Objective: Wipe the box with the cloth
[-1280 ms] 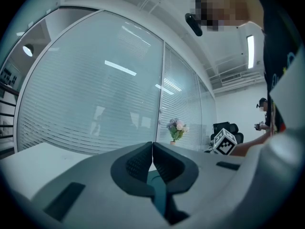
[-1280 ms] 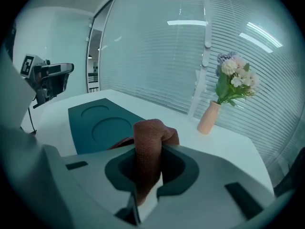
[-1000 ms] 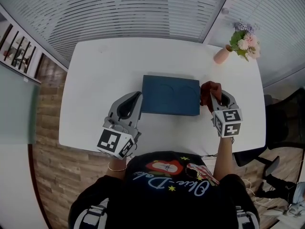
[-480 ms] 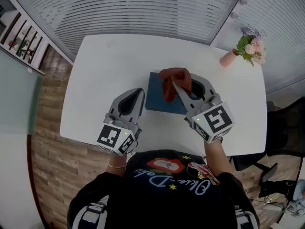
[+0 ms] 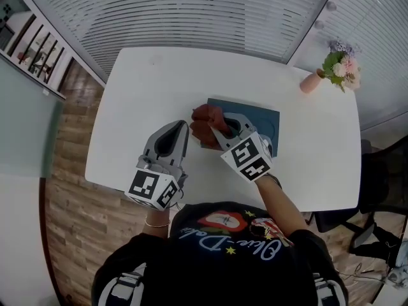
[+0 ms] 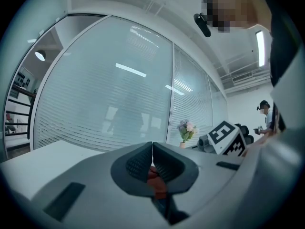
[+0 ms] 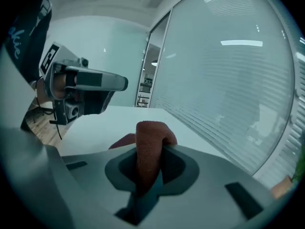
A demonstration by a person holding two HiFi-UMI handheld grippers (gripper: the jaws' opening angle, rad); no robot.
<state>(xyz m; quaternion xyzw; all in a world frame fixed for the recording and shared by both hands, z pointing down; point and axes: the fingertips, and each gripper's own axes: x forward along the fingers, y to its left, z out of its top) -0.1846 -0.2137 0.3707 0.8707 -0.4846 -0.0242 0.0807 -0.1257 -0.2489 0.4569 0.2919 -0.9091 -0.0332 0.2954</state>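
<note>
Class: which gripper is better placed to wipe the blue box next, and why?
The right gripper: it is shut on the red cloth, over the blue box at its left end. The left gripper is shut, empty, beside the box.

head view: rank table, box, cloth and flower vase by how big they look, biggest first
1. table
2. box, even though it is partly covered
3. cloth and flower vase: these look about alike, and the cloth is bunched up, so I am not ranking them.
</note>
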